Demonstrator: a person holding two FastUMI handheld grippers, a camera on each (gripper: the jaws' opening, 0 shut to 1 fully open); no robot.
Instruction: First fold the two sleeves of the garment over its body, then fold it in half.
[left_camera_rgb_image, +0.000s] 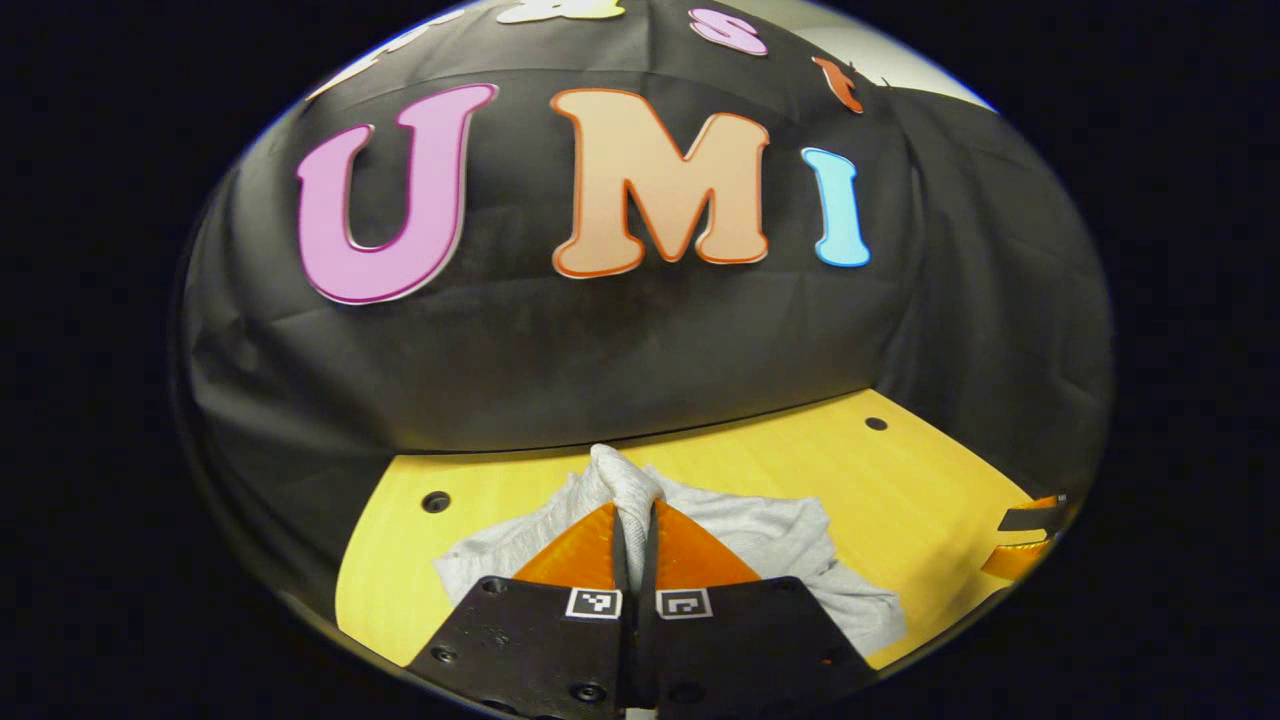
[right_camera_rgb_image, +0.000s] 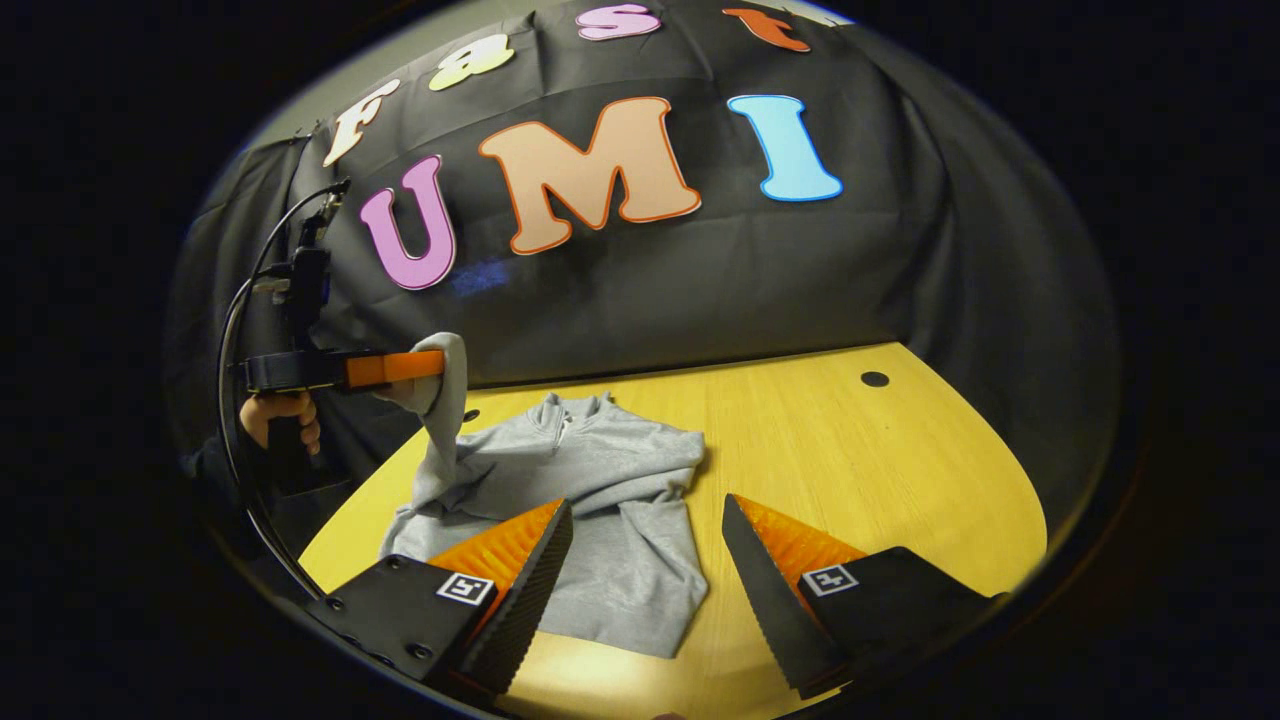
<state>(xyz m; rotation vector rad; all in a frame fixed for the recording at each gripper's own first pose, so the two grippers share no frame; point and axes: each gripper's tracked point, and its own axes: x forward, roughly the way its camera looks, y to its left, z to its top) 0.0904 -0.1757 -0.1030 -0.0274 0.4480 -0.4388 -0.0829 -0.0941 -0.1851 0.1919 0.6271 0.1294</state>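
Note:
A grey zip-neck sweatshirt (right_camera_rgb_image: 610, 490) lies flat on the yellow wooden table (right_camera_rgb_image: 860, 470), collar toward the far wall. In the right gripper view, a hand (right_camera_rgb_image: 280, 415) holds my left gripper (right_camera_rgb_image: 432, 366) above the table's left side; it is shut on a sleeve (right_camera_rgb_image: 440, 420) that hangs down to the body. In the left gripper view, the left gripper (left_camera_rgb_image: 634, 505) pinches that grey sleeve (left_camera_rgb_image: 625, 480) over the crumpled garment (left_camera_rgb_image: 770, 540). My right gripper (right_camera_rgb_image: 645, 530) hovers open above the sweatshirt's near hem, with nothing between its fingers. It also appears at the far right (left_camera_rgb_image: 1030, 540).
The black cloth wall (right_camera_rgb_image: 700, 280) closes off the back and sides of the table. Small dark holes (right_camera_rgb_image: 875, 379) (left_camera_rgb_image: 436, 501) mark the tabletop. Bare yellow surface lies to the right of the garment. A cable (right_camera_rgb_image: 235, 330) loops from the left gripper.

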